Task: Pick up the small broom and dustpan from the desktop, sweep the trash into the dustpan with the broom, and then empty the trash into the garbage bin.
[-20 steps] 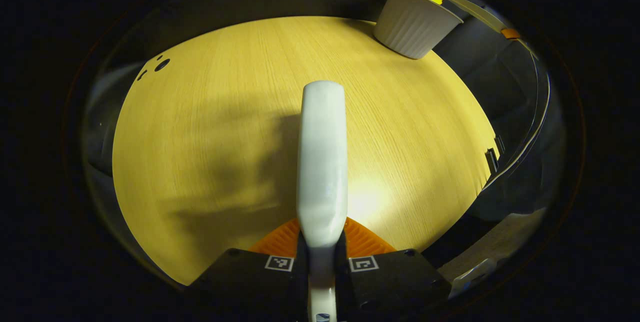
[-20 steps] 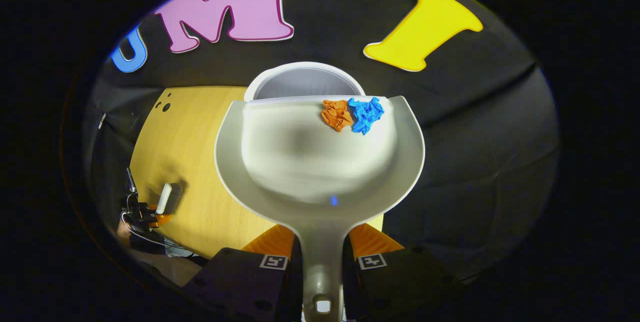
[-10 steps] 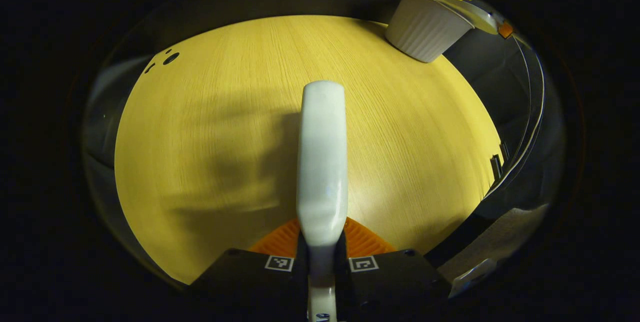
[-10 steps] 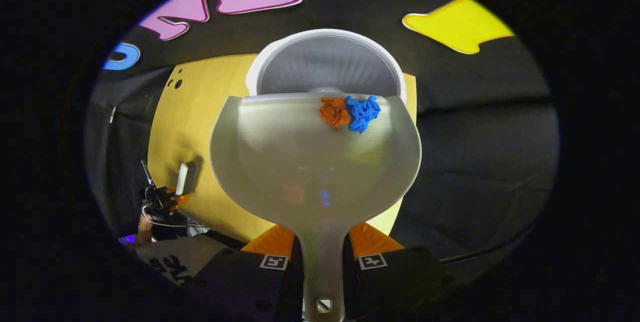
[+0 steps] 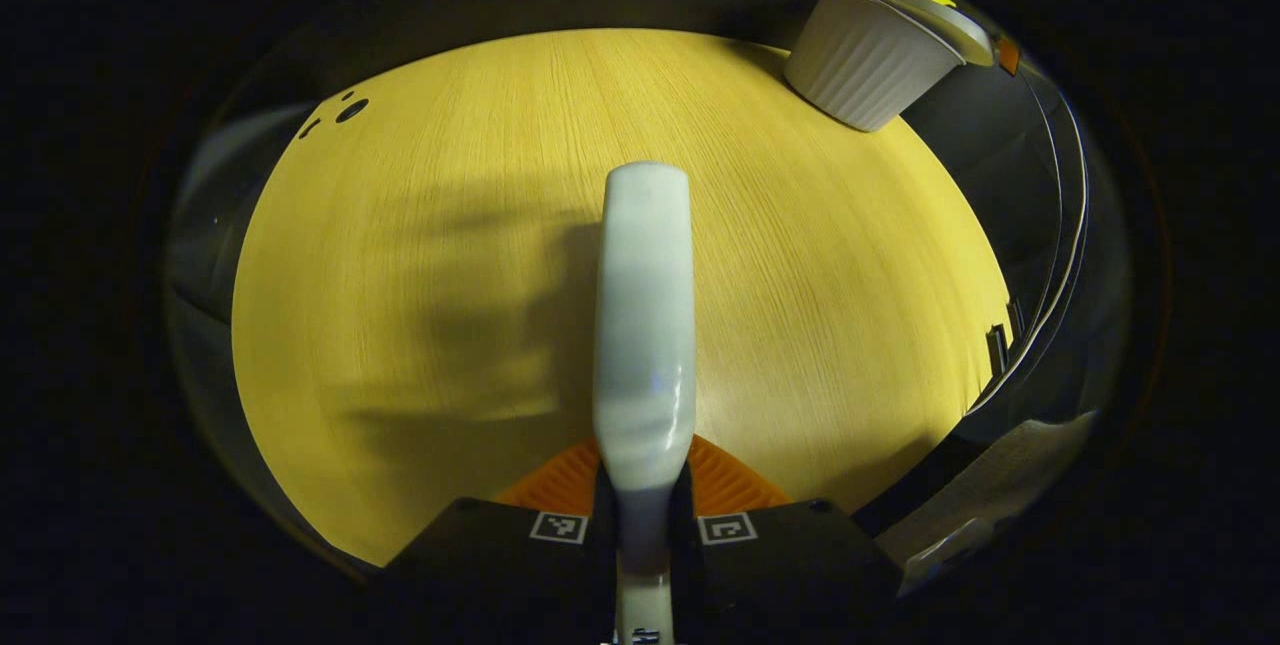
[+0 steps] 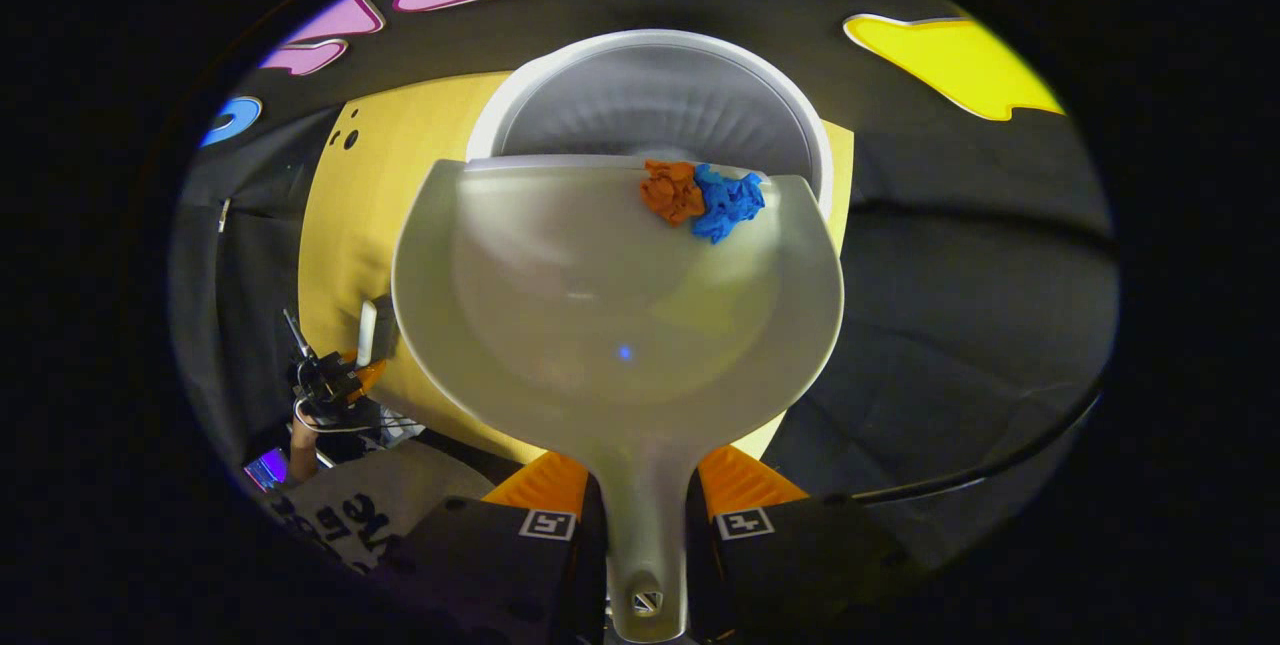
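Bin [image 6: 650,100], white and ribbed, stands straight ahead of the right tool [image 6: 645,525], just beyond the dustpan's front lip, at the far corner of the desk [image 6: 400,185]. The right tool is closed on the handle of the dustpan [image 6: 600,325], both fingers pressing its sides. Two crumpled scraps, one orange [image 6: 672,193] and one blue [image 6: 728,203], touch each other at the pan's front edge, right of centre, right at the bin's rim. The pan hides the near part of the bin's mouth.

Off to the lower left of the right tool, the left tool [image 6: 335,387] shows far away with the broom [image 6: 366,333] in it, and a hand [image 6: 298,435] below.

In the left gripper view, the left tool [image 5: 645,525] is clamped on the broom [image 5: 645,315], whose pale body runs straight forward from between the fingers over the bare wood-grain desk [image 5: 450,255]. The bin [image 5: 865,60] sits far ahead to the upper right, with the dustpan's edge [image 5: 935,10] over its rim. Small dark holes [image 5: 350,110] mark the desk's far left corner.

Square black-and-white markers sit on both tools; no readable writing.
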Tool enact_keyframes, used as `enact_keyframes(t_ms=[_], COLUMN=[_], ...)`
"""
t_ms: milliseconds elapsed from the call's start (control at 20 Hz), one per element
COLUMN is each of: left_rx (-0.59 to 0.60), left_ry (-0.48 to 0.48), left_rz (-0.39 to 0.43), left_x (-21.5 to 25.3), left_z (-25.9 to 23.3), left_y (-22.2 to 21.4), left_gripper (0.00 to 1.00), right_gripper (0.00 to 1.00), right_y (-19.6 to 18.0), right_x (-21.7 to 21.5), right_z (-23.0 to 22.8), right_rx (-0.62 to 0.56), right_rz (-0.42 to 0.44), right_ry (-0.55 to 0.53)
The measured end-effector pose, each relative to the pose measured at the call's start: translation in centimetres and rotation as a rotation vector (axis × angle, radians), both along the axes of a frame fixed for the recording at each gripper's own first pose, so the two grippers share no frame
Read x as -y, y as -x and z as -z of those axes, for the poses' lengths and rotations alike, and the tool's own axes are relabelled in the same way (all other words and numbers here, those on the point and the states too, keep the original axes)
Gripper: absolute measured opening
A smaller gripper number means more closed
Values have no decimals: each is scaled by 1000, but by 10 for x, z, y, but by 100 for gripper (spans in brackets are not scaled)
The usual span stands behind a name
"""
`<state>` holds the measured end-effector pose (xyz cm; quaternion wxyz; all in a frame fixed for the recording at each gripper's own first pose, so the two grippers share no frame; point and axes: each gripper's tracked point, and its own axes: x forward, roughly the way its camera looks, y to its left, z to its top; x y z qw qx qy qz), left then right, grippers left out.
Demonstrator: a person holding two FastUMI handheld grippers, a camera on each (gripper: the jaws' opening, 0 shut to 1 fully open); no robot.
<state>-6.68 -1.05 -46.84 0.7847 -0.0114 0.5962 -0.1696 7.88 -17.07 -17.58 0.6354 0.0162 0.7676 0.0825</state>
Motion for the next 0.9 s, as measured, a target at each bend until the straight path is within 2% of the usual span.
enact_keyframes(t_ms=[150,250,300,350,450,500,600,650,700,750,900], left_rx=[1,7,9,8,7,6,2,1,3,6,5], left_ry=[-3,-5,-3,2,11,11,7,5,4,3,-1], left_rz=[3,11,10,5,-2,-1,-1,-2,-3,-3,-3], left_x=[2,4,6,7,10,11,10,9,9,8,7], left_z=[0,-1,-1,-2,-3,-3,-3,-3,-3,-4,-4], left_y=[0,0,0,0,2,3,5,6,6,6,7], left_gripper=[26,26,26,27,26,26,26,26,26,27,26], right_gripper=[36,36,31,36,36,31,36,31,40,36,36], right_y=[-11,-12,-11,-12,-11,-10,-13,-13,-14,-13,-11], right_x=[0,7,12,12,9,8,4,3,3,5,9], right_z=[-9,-18,-23,-26,-29,-29,-30,-30,-30,-31,-32], right_rx=[44,38,32,29,24,22,29,33,37,39,51], right_rz=[14,-9,-20,-20,-20,-32,-38,-33,-23,-22,-24], right_ry=[-14,17,34,38,26,22,23,22,22,24,36])
